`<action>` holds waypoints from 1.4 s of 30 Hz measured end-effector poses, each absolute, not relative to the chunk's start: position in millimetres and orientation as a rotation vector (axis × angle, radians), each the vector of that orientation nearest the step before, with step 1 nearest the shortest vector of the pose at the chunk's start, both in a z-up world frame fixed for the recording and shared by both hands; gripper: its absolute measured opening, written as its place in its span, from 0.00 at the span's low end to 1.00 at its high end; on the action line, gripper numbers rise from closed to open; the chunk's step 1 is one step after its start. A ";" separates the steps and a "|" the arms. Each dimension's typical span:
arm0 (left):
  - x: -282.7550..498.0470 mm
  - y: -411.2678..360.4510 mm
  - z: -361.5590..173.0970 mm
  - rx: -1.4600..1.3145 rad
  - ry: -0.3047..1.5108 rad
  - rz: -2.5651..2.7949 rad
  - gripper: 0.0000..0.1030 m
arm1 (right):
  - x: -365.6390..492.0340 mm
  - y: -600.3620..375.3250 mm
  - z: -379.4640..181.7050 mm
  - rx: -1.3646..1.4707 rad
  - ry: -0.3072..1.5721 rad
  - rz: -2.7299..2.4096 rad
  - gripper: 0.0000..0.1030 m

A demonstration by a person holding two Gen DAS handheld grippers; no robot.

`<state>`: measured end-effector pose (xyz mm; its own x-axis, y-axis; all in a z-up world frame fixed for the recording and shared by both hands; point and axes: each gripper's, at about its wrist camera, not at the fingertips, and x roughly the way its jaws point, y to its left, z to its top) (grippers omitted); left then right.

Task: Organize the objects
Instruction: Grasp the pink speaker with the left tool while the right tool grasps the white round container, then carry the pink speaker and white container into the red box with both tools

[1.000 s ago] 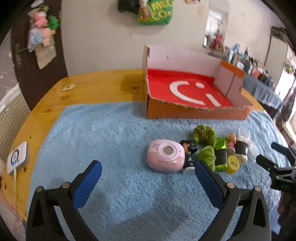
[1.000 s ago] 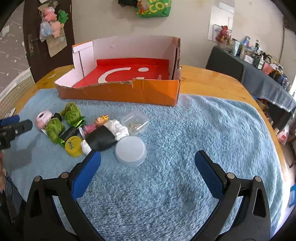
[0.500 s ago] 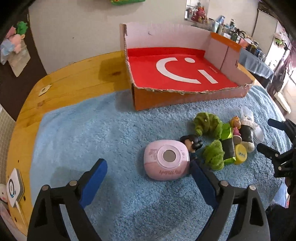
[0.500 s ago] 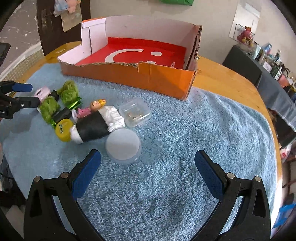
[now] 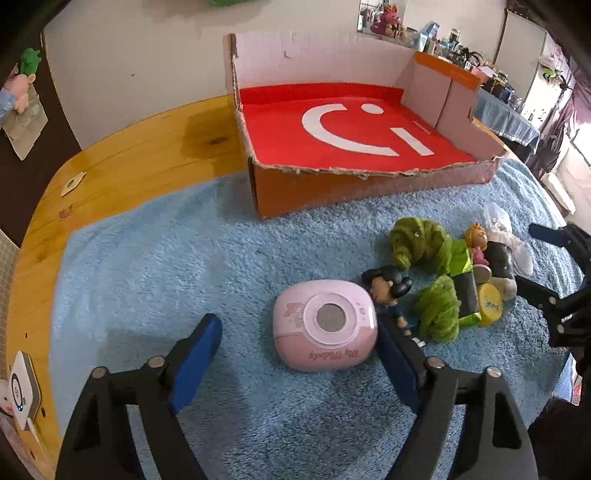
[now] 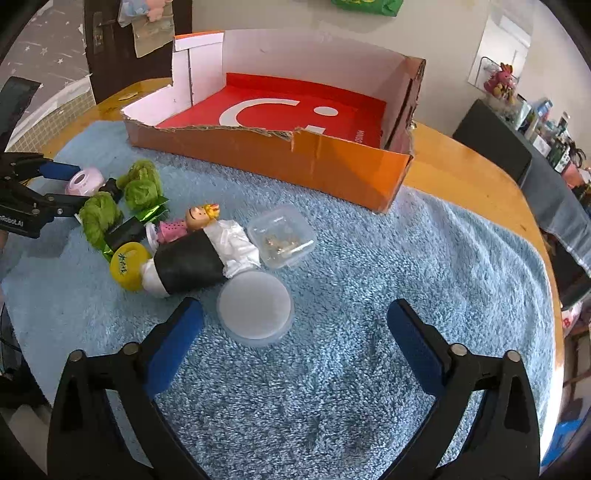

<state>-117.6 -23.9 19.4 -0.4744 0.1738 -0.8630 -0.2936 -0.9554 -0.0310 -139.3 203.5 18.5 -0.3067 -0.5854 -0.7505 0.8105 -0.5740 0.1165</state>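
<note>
Both tools (image 5: pixel 299 350) (image 6: pixel 295 328) angled down, jaws narrowing, ungripped.

A wooden tabletop (image 5: pixel 122 158) carries a fluffy blue towel (image 5: pixel 177 258) that covers most of it. On the bare wood at the left edge lies a small pale tag (image 5: pixel 72 183), and further along the same edge sits a white device (image 5: pixel 23 384) with a blue ring light. Behind the tabletop stands a white wall (image 5: pixel 140 55). A dark door (image 6: pixel 110 48) has soft toys and a packet (image 6: pixel 153 22) hanging on it. A green bag (image 6: pixel 364 5) hangs on the wall. At the right, a side table with a blue cloth (image 5: pixel 506 122) holds a crowd of bottles and small goods (image 5: pixel 443 37). A pink toy (image 6: pixel 503 79) stands by the mirror (image 6: pixel 506 48).
</note>
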 end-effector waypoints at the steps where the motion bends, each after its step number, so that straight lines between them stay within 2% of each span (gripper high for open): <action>1: -116.3 -23.5 20.8 -1.414 0.166 2.475 0.67 | -139.3 202.9 18.7 0.976 0.344 -1.967 0.83; 2: -114.8 -22.9 22.1 -1.402 0.163 2.476 0.64 | -139.2 203.4 18.8 0.980 0.324 -1.946 0.75; 3: -114.1 -21.3 22.9 -1.391 0.165 2.478 0.56 | -139.0 203.4 18.9 0.982 0.308 -1.925 0.65; 4: -112.9 -20.7 23.5 -1.383 0.164 2.476 0.54 | -138.5 203.7 19.6 0.982 0.294 -1.914 0.60; 6: -110.2 -19.5 24.5 -1.363 0.155 2.478 0.54 | -136.3 205.3 21.8 0.973 0.273 -1.895 0.38; 20: -85.8 -18.9 49.1 -1.237 0.085 2.546 0.54 | -124.7 219.8 54.5 0.864 0.183 -1.919 0.38; 42: -71.3 -17.8 88.6 -1.091 0.077 2.601 0.54 | -129.0 221.1 78.0 0.807 0.170 -1.926 0.38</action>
<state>-71.3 -17.8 88.6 -0.6577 0.2695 -0.7034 -0.3109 -0.9477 -0.0724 -129.0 221.1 78.0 -0.2783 -0.7485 -0.6020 0.8425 -0.4912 0.2213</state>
